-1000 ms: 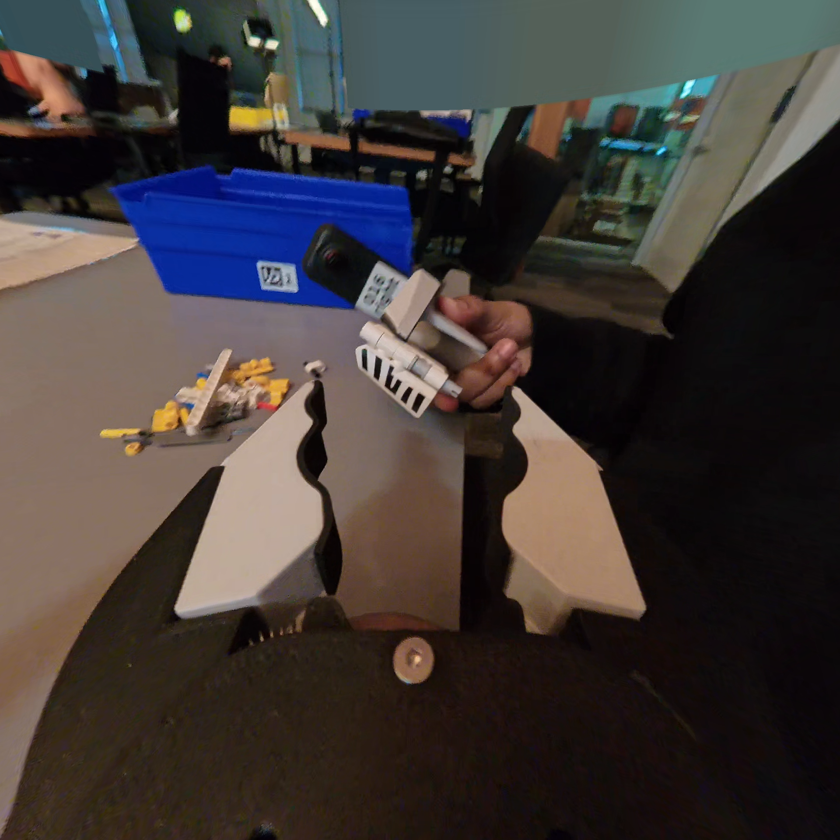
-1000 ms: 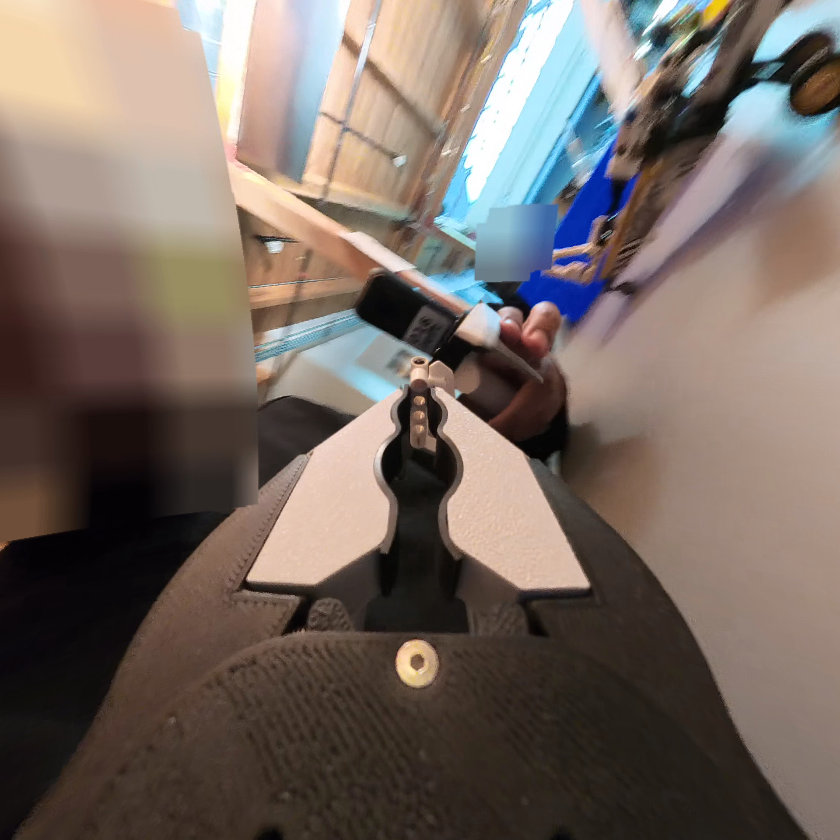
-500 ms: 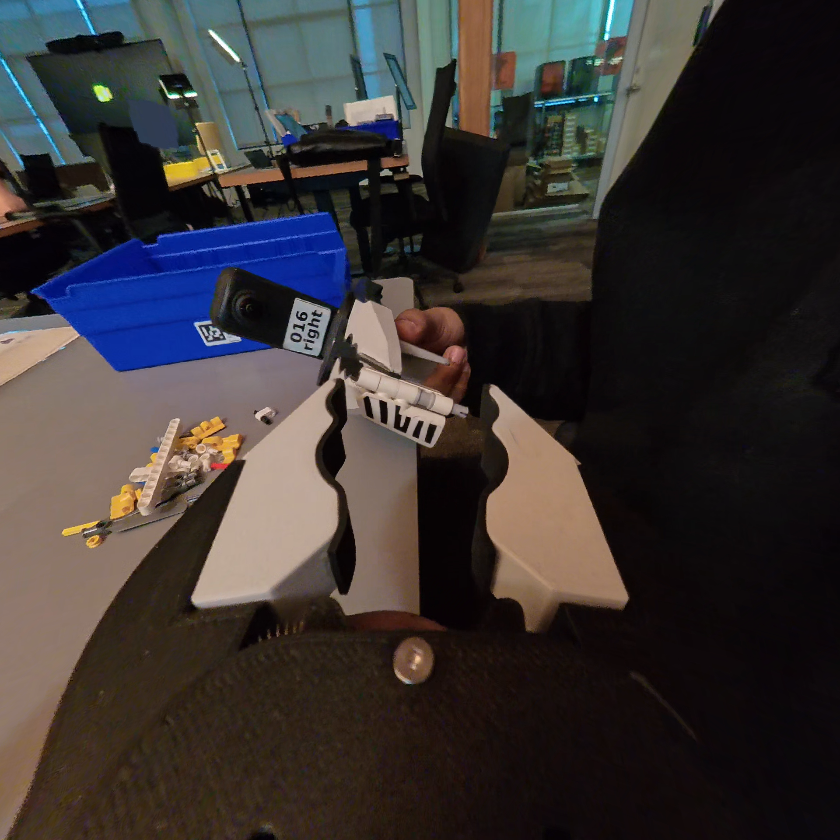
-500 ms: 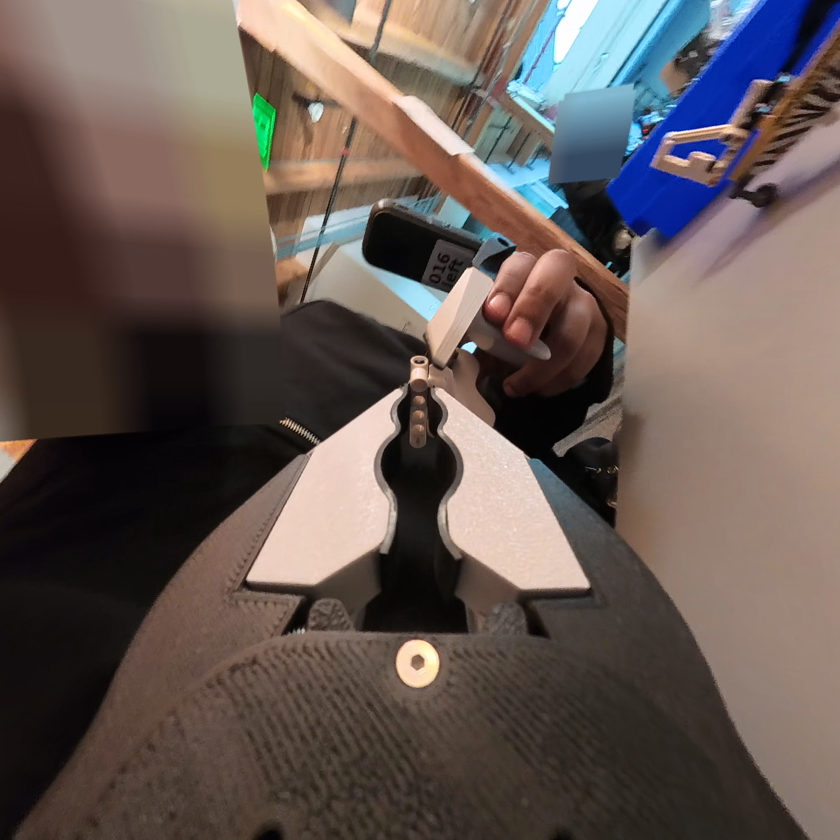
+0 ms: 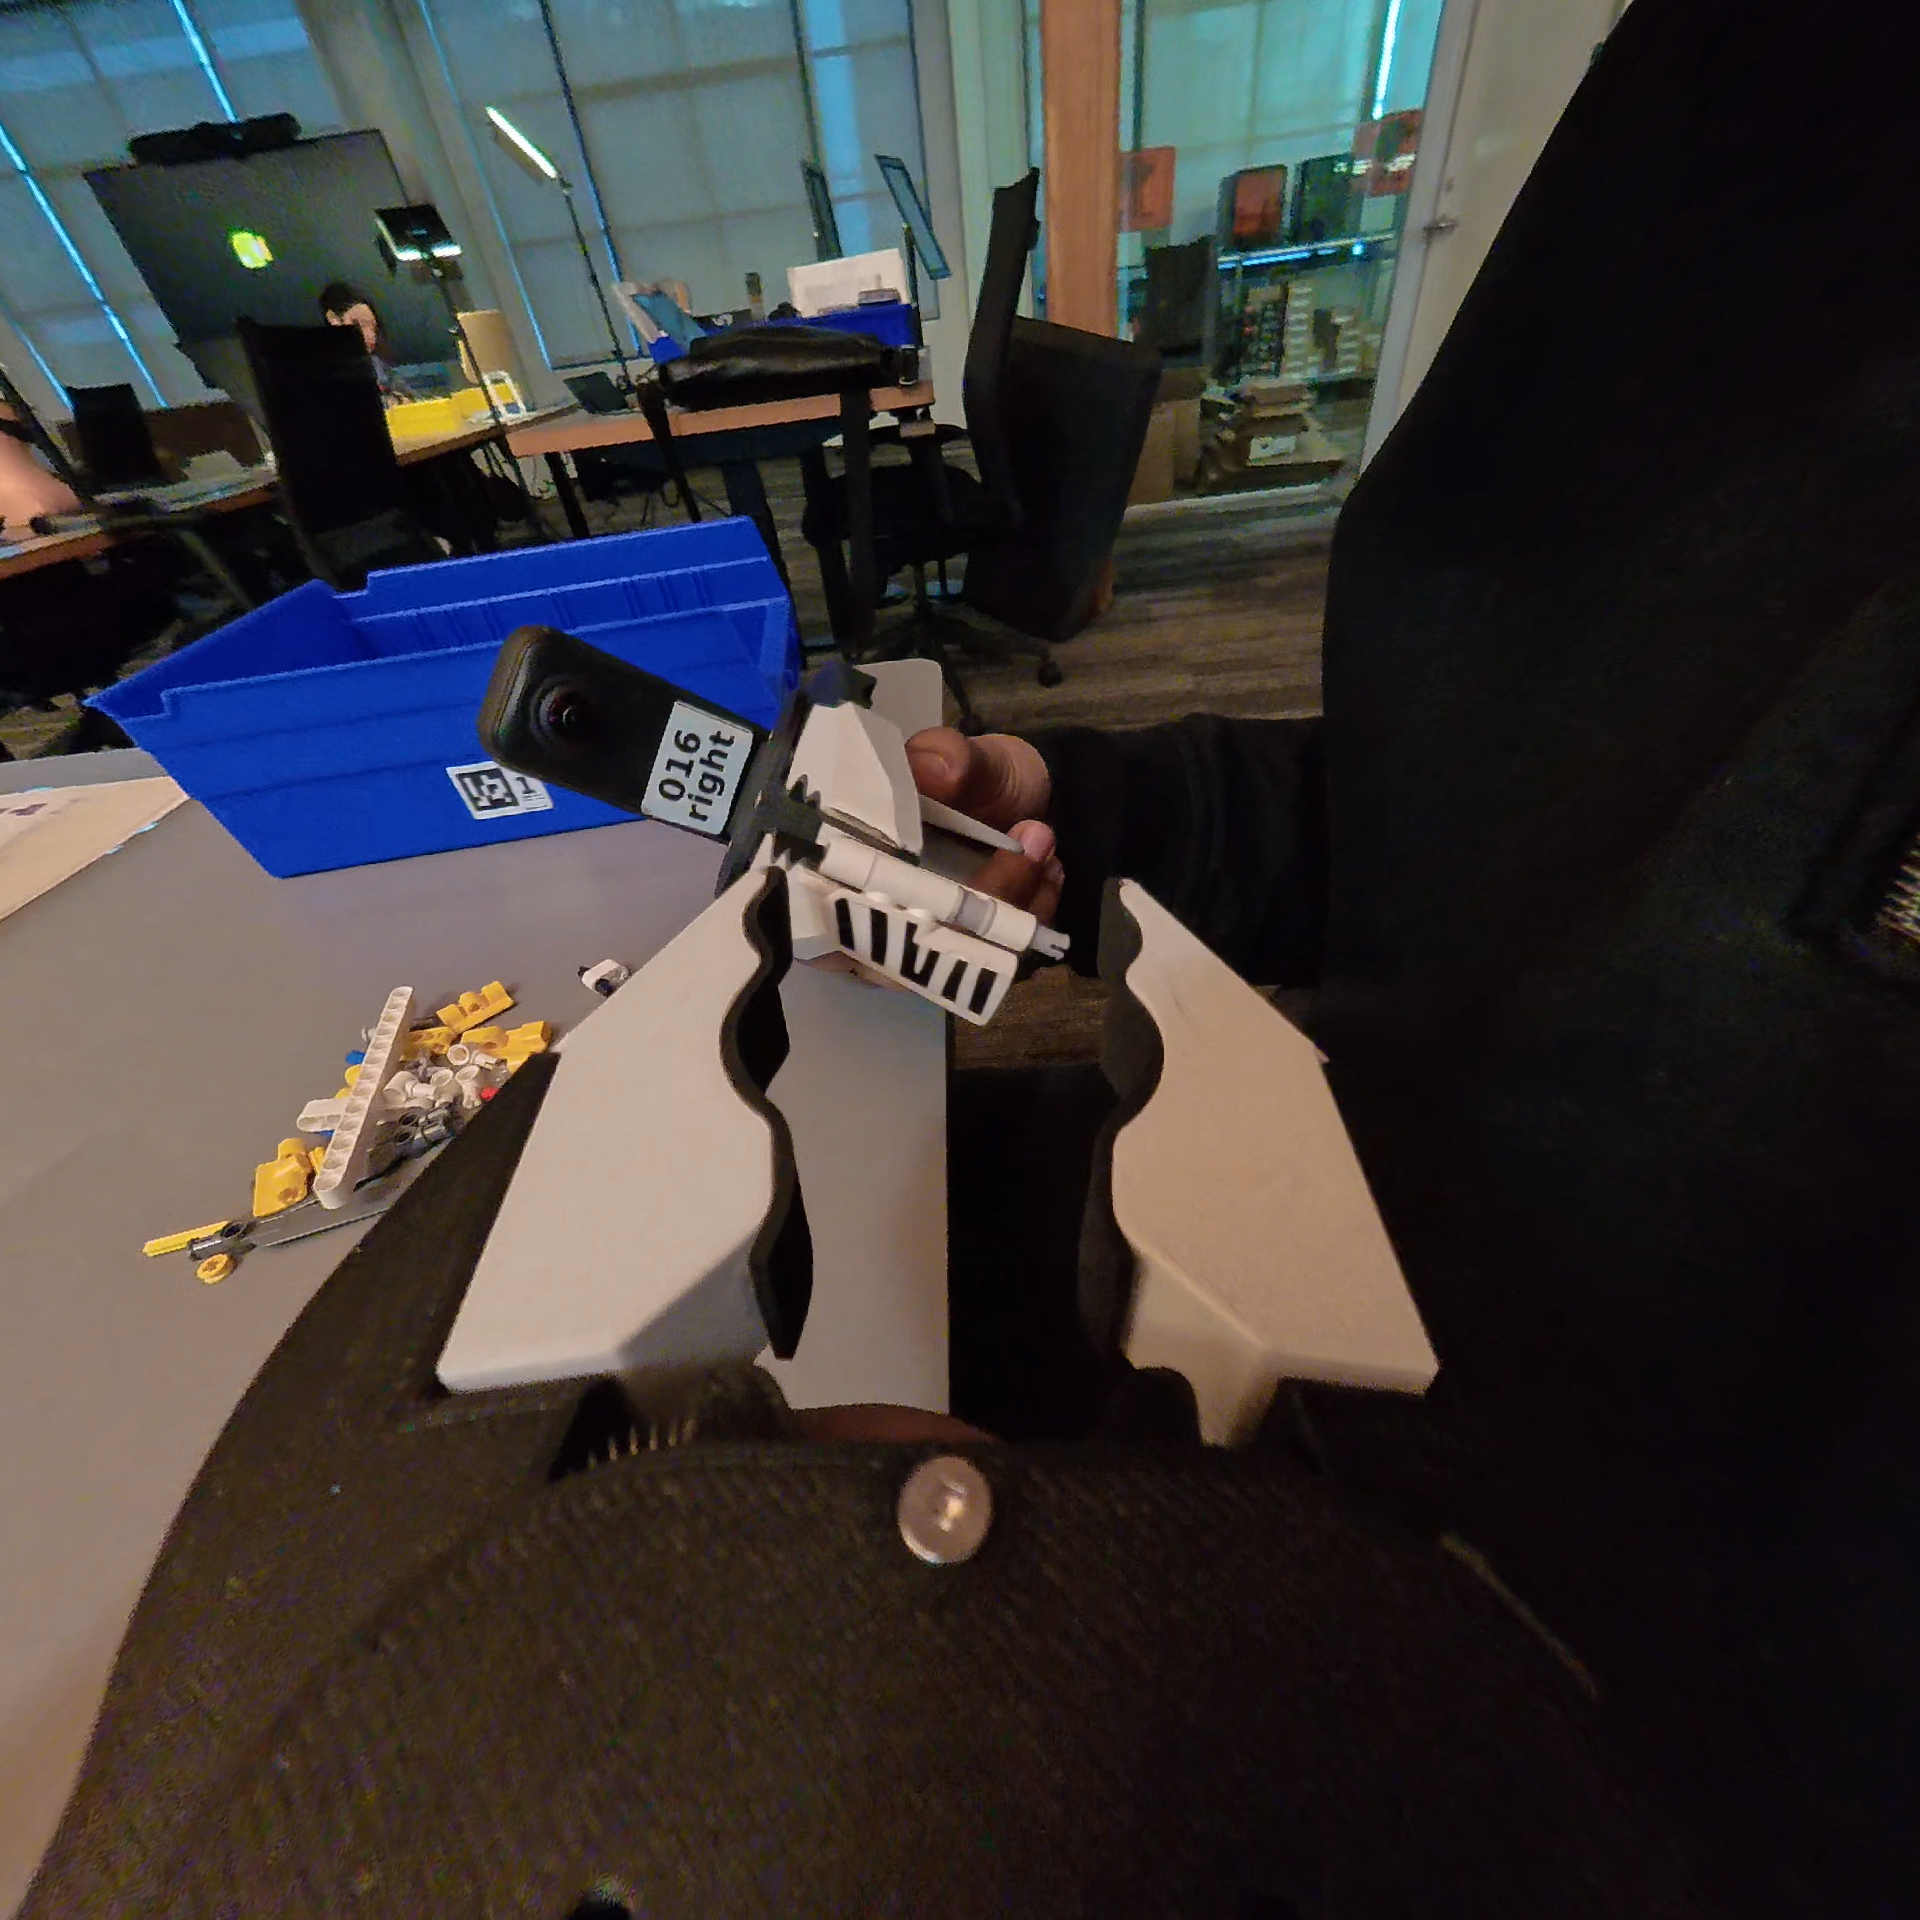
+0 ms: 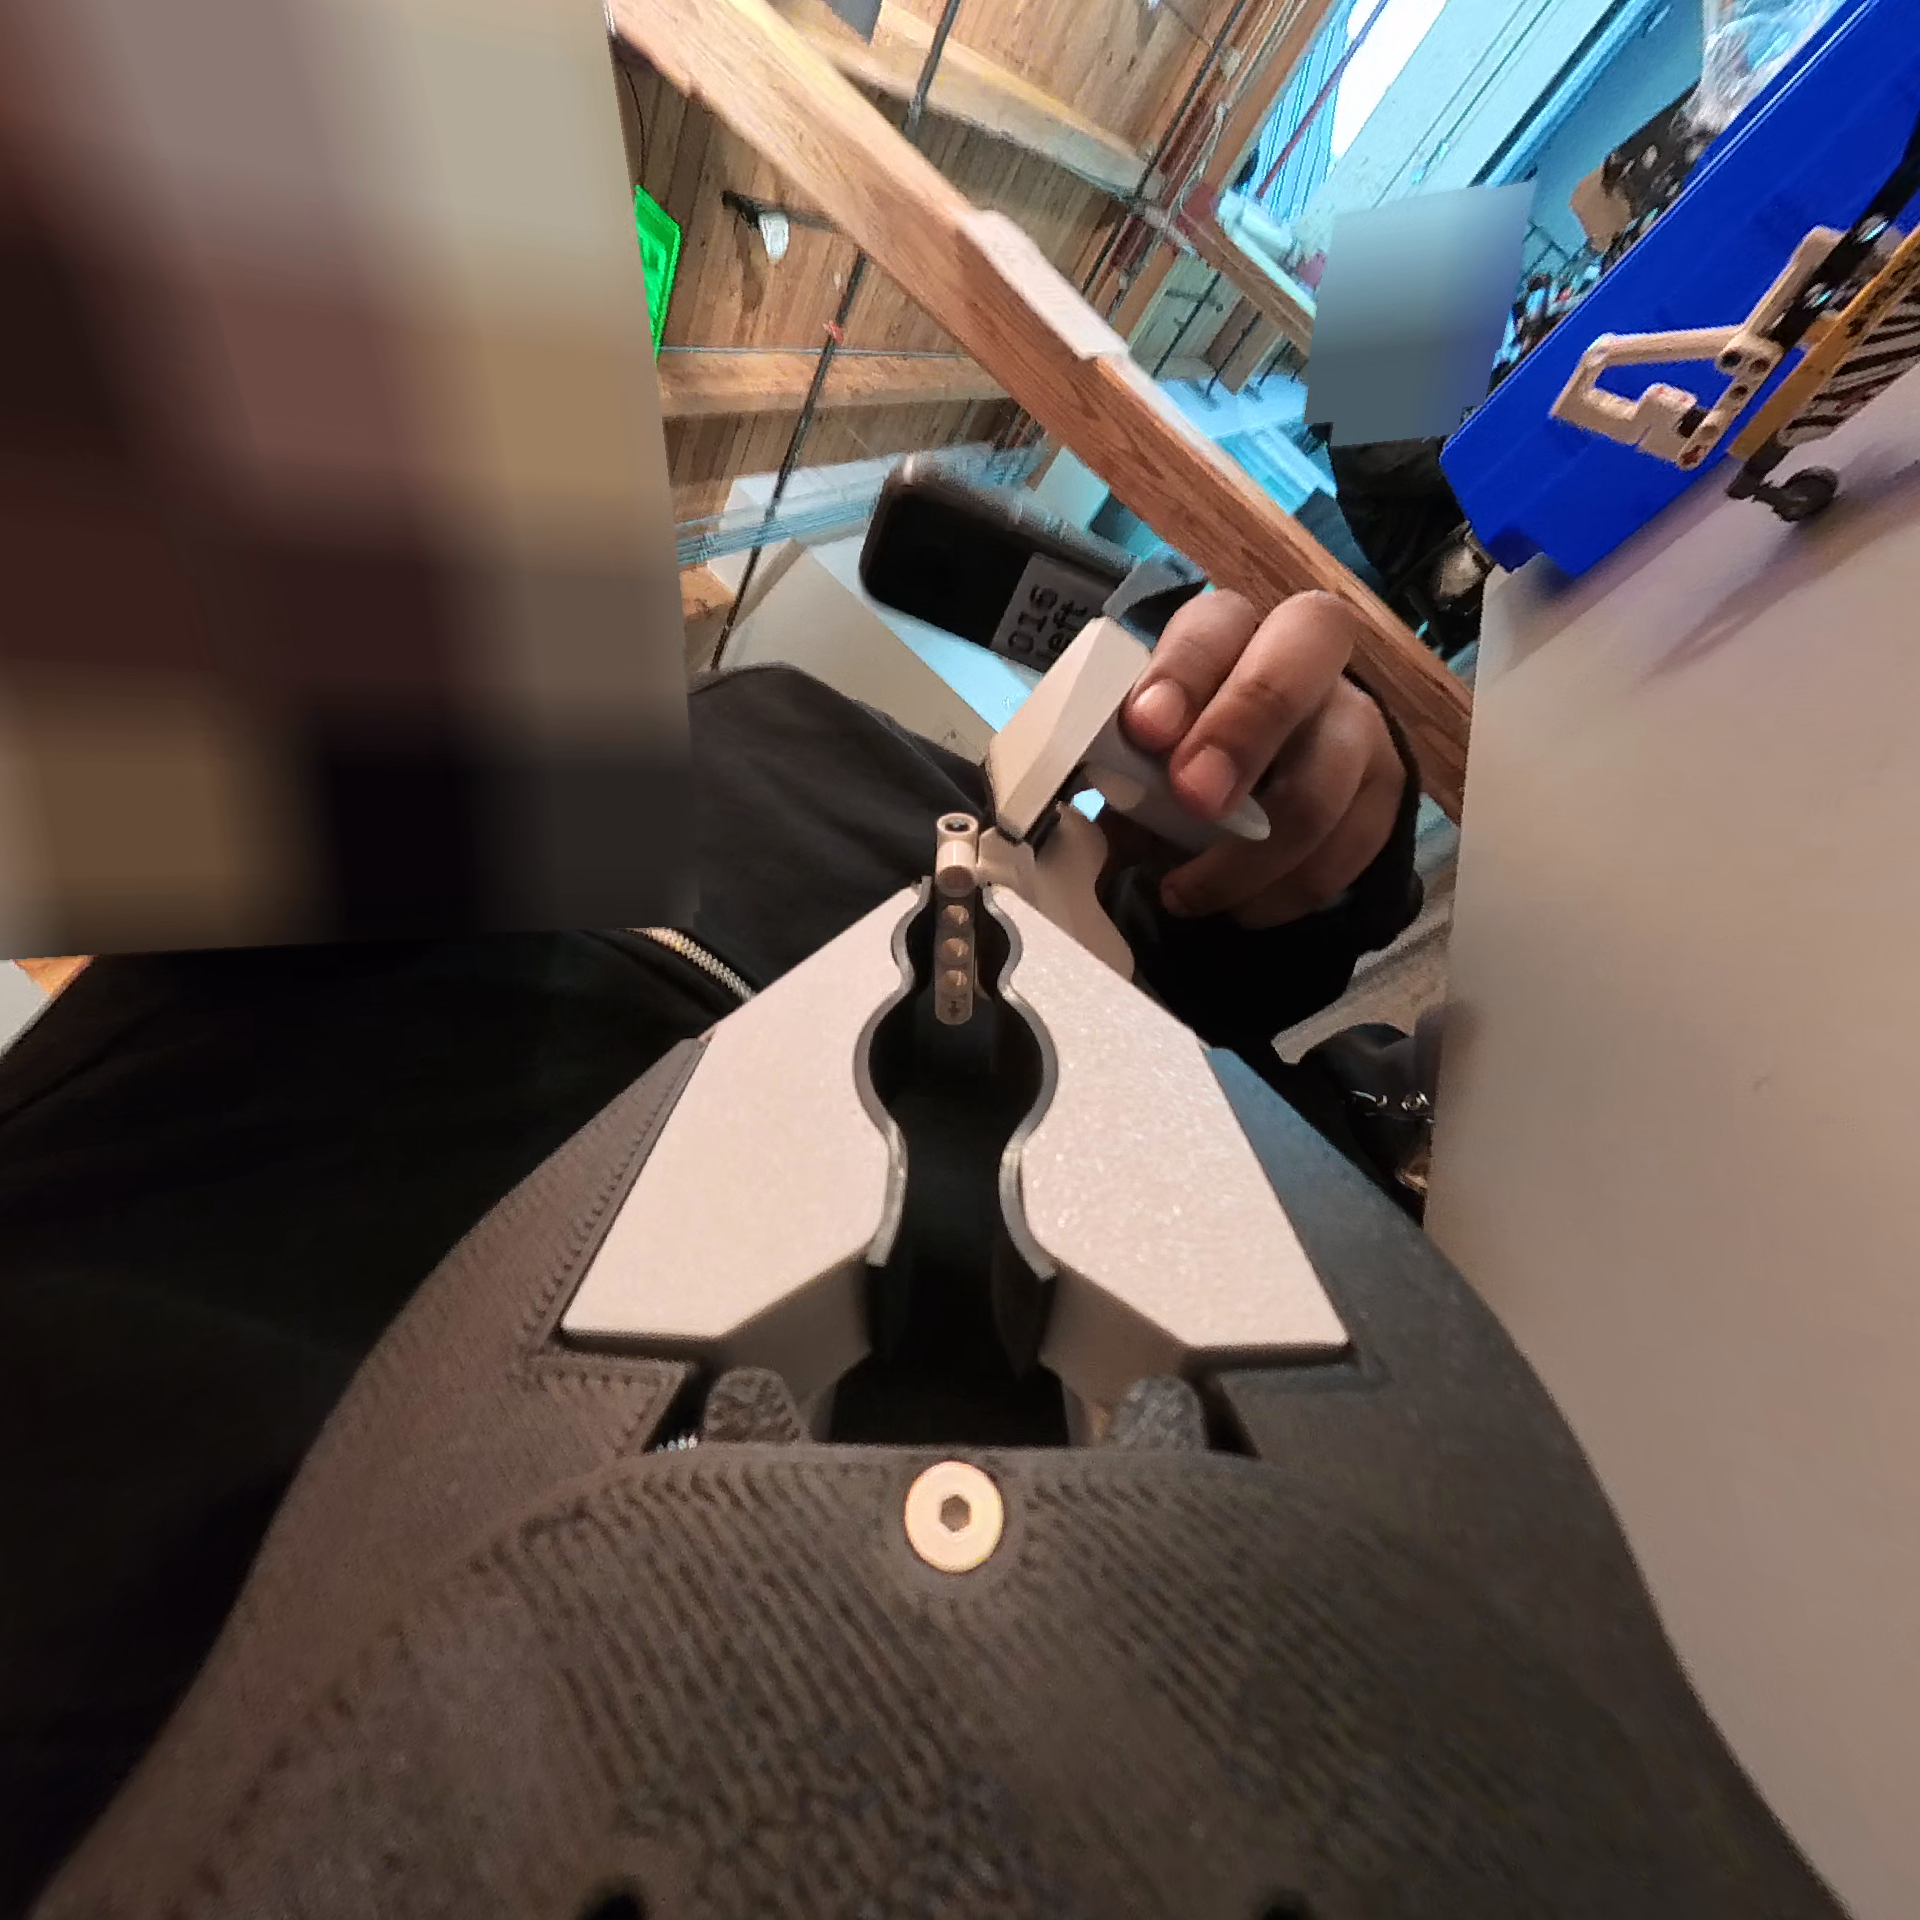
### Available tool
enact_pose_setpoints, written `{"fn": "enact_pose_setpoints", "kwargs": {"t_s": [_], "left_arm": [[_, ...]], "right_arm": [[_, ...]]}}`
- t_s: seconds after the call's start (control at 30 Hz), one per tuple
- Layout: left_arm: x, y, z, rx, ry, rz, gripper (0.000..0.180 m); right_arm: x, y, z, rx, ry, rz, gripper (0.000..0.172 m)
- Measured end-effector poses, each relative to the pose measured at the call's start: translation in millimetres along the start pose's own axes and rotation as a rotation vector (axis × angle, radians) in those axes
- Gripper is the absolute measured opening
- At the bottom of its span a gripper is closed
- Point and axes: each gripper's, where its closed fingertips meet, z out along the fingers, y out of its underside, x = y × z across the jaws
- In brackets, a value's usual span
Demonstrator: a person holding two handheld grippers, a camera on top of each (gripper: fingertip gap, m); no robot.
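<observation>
R gripper (image 6: 958, 894): jaws nearly together, clamped on a thin white holed beam (image 6: 954, 940). Pads press it from both sides; its tip w/ a small connector pokes out past the fingertips. Same clamp as a sec ago, no slip visible.

L gripper (image 5: 940, 914): fingers (image 5: 665, 1122) apart, nothing between them, only grey table (image 5: 208, 987) edge and dark clothing behind the gap. Gap is narrower than a sec ago, about the same as half a sec ago. L view has also swung: more of the room shows, R unit sits closer to L's fingertips. Reads as the two grippers being brought together in the air near the person's body, off the table edge.

View diffs:
- L view shows R gripper from the side: black cam, striped white finger, hand (image 5: 987, 821) on the trigger, beam sticking out fwd w/ a small pin at its tip. Also a loose parts pile (image 5: 384, 1101) on the table (yellow + white + grey bits, one long white beam), one small stray piece beyond it, blue bin (image 5: 343, 717) farther back.
- R view shows none of the pile. It shows the beam's hole row end-on, L gripper's body + hand (image 6: 1257, 748) just beyond the beam tip, and a partly built white/yellow model (image 6: 1745, 364) by the bin. Heavily tilted, part masked.
</observation>
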Motion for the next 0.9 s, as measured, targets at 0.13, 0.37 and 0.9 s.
{"fn": "enact_pose_setpoints", "kwargs": {"t_s": [0.13,0.37,0.9], "left_arm": [[-1.7,3.5,2.7,-0.021,-0.024,0.021,0.057],[-7.2,5.3,3.3,-0.027,-0.063,0.035,0.050],[-9.3,2.6,1.9,-0.010,-0.081,0.057,0.045]], "right_arm": [[2.4,-6.3,-6.0,0.039,-0.011,0.031,0.004],[3.6,-8.9,-9.5,0.053,-0.021,0.050,0.004],[4.8,-10.5,-9.9,0.062,-0.031,0.065,0.004]]}}
